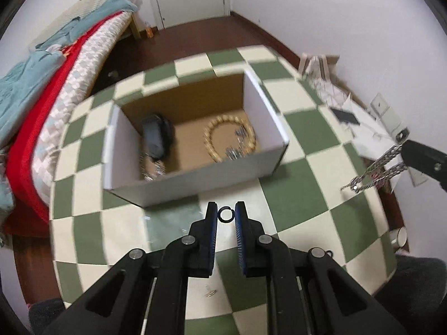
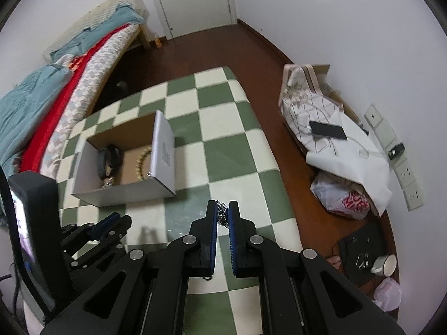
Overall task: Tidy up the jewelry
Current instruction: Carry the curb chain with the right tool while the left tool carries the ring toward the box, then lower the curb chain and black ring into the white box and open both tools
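Chain (image 2: 222, 214) in right tool (image 2: 222, 209)

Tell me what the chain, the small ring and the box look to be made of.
Chain: likely polished silver metal, with glinting links. Small ring in the left hand-held gripper: black, material unclear. Box: cardboard, white outside, brown inside.

We're getting soft, even indoor light in both views, no hard shadows, just a faint one under the open white cardboard box (image 1: 195, 173). Fisheye bends the green-and-cream checkered tabletop (image 2: 223, 145) hard near the dark rounded corners. The left view smears with motion blur; the glossy top shows a dull sheen near the fingers.
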A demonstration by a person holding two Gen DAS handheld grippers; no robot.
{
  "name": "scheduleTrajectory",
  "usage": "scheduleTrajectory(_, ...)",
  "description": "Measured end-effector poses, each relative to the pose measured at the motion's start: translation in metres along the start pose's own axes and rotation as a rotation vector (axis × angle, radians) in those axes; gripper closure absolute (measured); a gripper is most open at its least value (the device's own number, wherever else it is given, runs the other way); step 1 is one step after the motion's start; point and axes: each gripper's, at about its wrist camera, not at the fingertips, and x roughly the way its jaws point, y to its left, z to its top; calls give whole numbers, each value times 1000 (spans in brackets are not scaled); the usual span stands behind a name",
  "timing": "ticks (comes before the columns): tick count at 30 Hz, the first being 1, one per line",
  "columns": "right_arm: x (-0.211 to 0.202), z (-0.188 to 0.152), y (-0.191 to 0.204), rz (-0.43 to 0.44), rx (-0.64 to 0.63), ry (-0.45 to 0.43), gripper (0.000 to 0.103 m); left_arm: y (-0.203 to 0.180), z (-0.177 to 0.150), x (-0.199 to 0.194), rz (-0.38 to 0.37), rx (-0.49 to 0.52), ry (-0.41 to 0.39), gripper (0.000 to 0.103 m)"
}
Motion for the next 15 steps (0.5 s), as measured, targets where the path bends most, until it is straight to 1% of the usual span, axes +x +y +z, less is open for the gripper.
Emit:
scheduleTrajectory(5, -35, 22, 22, 62, -38, -57, 95, 33, 24, -41, 5, -49, -74, 93)
scheduleTrajectory(8, -51, 40, 41, 112, -67, -91, 95, 59, 43, -57, 1, -89, -100, 93)
scheduleTrajectory(12, -54, 66, 69, 172, -96, -101, 95, 92, 70, -54, -11, -138, -92, 93)
scheduleTrajectory(15, -38, 84, 86, 216, -101, -76, 95, 111, 84, -39, -30, -163, -54, 93)
